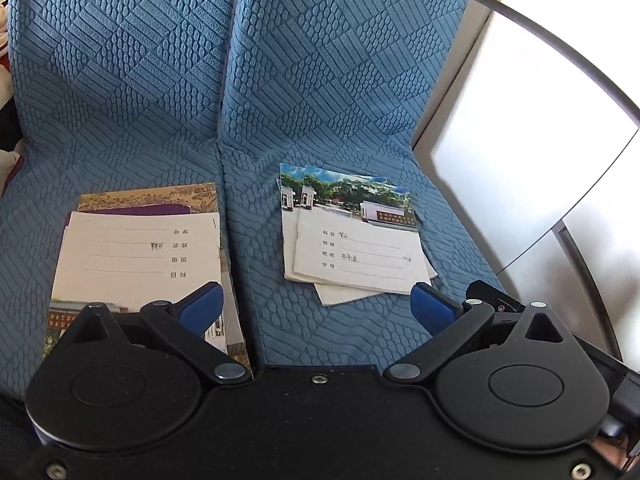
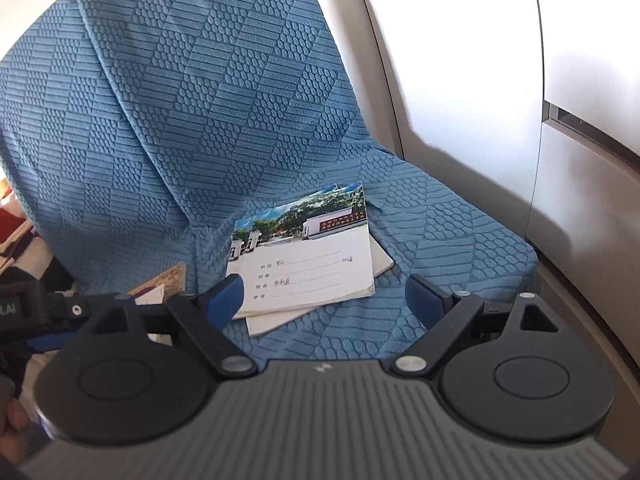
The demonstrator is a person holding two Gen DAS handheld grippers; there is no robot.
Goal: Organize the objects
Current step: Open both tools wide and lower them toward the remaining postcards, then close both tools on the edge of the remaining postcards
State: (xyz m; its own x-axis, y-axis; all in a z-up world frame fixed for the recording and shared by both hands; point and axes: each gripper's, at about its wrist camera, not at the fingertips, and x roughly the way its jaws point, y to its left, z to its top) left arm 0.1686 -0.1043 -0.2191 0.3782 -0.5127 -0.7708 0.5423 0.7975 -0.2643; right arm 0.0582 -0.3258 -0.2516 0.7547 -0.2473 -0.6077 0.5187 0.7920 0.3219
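Two piles of exercise books lie on a blue-covered sofa. The left pile (image 1: 136, 256) has a white cover with blank lines on top, over a purple book and a yellow illustrated one. The right pile (image 1: 352, 236) shows a school-gate photo and handwriting; it also appears in the right wrist view (image 2: 304, 264). My left gripper (image 1: 318, 308) hovers open above the seat between the two piles, with its left fingertip (image 1: 202, 306) over the left pile. My right gripper (image 2: 326, 300) is open in front of the right pile, nothing between its fingers.
The sofa's textured blue backrest (image 1: 320, 60) rises right behind the books. A white and grey wall panel (image 1: 520, 160) stands at the right of the seat. The other gripper (image 2: 36, 312) and a person's hand (image 2: 16, 420) show at the left edge of the right wrist view.
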